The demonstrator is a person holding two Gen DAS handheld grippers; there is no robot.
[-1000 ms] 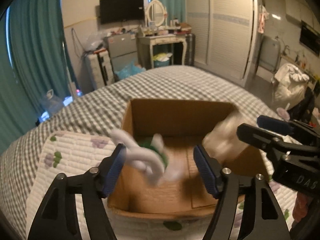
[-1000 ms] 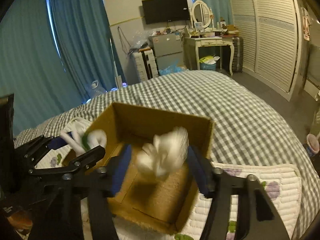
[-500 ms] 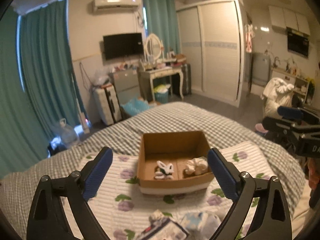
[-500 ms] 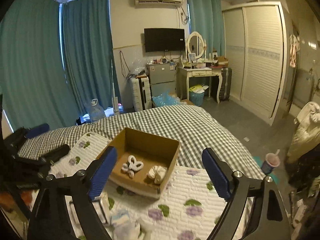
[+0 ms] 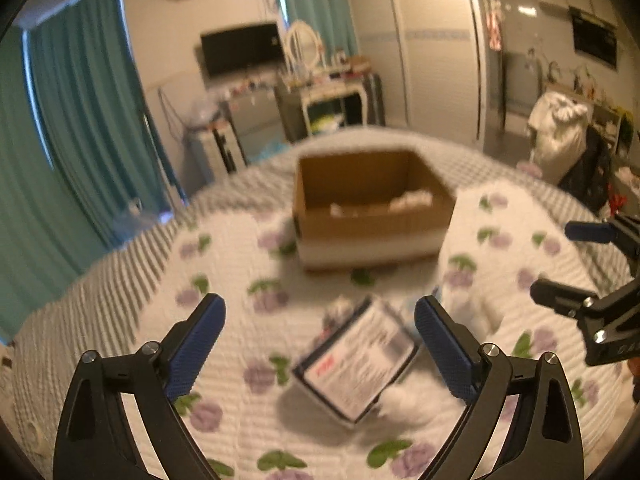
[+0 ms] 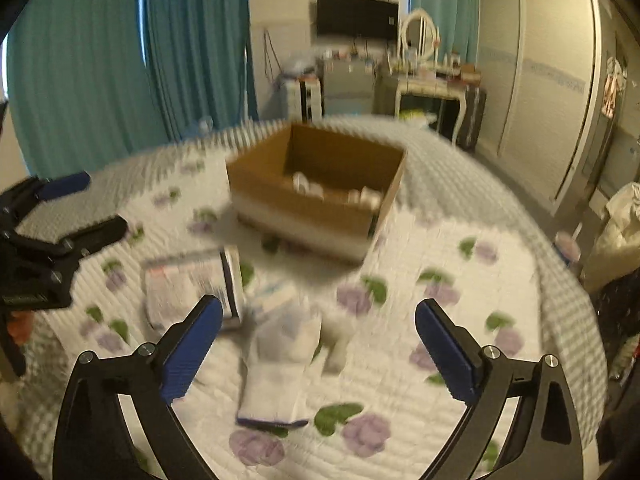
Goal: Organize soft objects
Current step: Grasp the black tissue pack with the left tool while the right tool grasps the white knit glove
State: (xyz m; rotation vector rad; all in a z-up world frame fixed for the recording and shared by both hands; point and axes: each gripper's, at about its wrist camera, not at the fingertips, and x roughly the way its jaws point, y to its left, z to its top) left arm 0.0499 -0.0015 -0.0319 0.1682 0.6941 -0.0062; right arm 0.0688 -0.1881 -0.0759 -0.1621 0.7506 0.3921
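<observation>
A brown cardboard box sits on the floral quilt and holds white soft items; it also shows in the right wrist view. My left gripper is open and empty above a flat printed packet with a white fluffy item beside it. My right gripper is open and empty above a white folded cloth with a dark hem. The packet also shows in the right wrist view. Both views are blurred.
The bed has a grey checked cover under the quilt. Teal curtains, a dresser with a mirror, a TV and wardrobes stand beyond the bed. A white bag lies at the right.
Both grippers have dropped lower and closer to the quilt, now over the loose items in front of the box. A second ago they were at the box, releasing white items into it.
</observation>
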